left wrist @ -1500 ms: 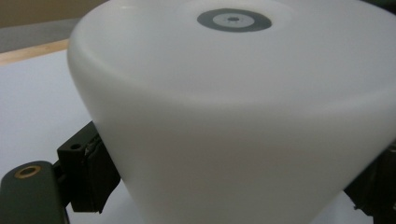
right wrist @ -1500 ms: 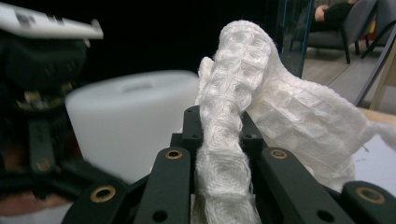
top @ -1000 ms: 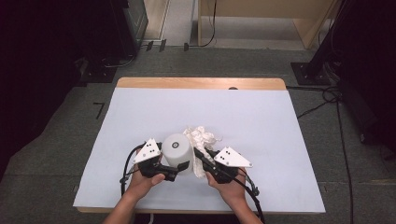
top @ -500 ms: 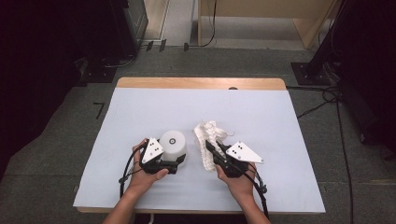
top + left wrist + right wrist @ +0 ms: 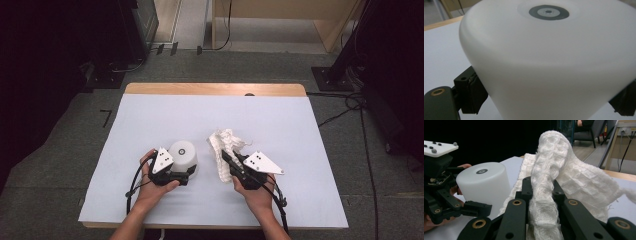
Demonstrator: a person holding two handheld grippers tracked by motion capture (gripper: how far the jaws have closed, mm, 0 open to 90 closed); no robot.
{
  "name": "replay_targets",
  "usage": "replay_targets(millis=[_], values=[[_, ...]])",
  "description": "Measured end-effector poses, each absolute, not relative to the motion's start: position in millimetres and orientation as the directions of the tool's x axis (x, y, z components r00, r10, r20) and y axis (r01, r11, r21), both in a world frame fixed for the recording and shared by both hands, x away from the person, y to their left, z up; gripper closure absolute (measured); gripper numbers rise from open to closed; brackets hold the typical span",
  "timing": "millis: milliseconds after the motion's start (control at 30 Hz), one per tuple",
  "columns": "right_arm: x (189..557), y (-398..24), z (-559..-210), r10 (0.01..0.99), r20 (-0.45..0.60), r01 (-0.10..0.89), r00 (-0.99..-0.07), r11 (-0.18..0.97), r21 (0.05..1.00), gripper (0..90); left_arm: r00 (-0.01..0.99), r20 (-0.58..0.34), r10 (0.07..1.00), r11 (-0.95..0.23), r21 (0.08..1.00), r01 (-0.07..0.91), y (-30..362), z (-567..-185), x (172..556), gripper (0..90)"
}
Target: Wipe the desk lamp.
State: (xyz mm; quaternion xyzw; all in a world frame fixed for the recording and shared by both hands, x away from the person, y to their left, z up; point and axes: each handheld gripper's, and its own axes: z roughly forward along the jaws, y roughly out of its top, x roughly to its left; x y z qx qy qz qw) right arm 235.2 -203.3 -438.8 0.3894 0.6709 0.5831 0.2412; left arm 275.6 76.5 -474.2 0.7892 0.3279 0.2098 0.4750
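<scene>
On white table point(image 5: 150, 120), left tongs point(image 5: 189, 173) clasp cup point(image 5: 183, 156), level.

High view looks down on the table point(image 5: 150, 115); both gripper views sit close, sharing the white cup point(image 5: 482, 186).

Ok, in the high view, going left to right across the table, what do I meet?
Left gripper → upturned white cup clamped in it → white cloth → right gripper, shut on the cloth.

Smooth matt plastic cup point(image 5: 183, 155); rough, open-weave white cloth point(image 5: 223, 150).
</scene>
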Motion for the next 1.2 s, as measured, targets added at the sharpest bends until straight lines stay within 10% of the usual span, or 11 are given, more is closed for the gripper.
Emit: replay_targets(millis=[667, 1200], values=[[235.8, -204.7, -439.1, 0.805, 0.128, 0.238, -0.579, 0.018, 0.971, 79.2, 0.468, 0.02, 0.884, -0.242, 0.874, 0.421, 50.4, -478.2, 258.3, 8.4], [222.6, -192.6, -419.0, 0.76, 0.137, 0.194, -0.635, -0.015, 0.981, 79.3, 0.776, -0.145, 0.614, -0.243, 0.901, 0.36, 61.6, -457.3, 259.0, 8.7]])
